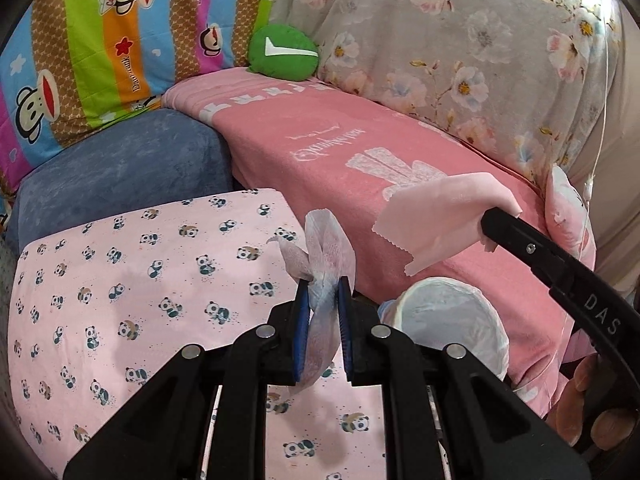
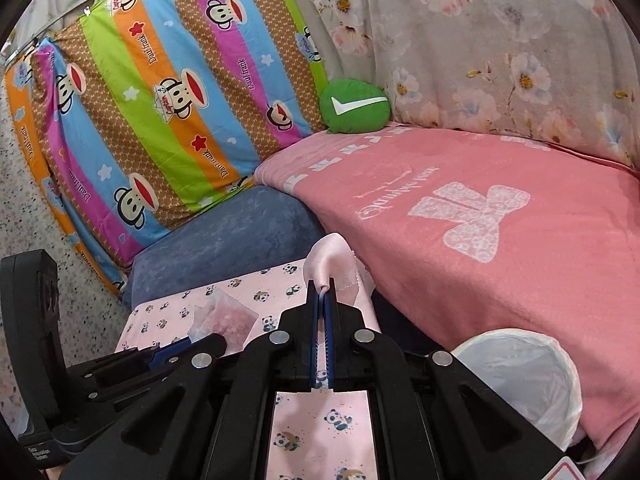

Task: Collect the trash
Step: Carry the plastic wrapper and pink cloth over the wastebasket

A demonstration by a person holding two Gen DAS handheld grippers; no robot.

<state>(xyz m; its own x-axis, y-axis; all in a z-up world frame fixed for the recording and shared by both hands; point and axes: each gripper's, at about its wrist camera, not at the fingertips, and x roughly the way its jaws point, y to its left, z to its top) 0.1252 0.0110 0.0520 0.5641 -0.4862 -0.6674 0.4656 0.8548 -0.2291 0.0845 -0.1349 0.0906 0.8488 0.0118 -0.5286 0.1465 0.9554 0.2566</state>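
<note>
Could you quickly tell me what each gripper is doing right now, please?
Left gripper: closed on a crumpled white wet wipe.
Right gripper: closed on a pink wrapper.

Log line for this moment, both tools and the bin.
left tool: shut on white wrapper | right tool: shut on pink wrapper | lined bin: beside pink blanket, nothing dropped yet

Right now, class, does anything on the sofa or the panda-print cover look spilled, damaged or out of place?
Nothing stands out. The only loose scraps are already gripped: a crumpled wipe in the left gripper and a pink wrapper in the right gripper. The lined bin stands upright.
</note>
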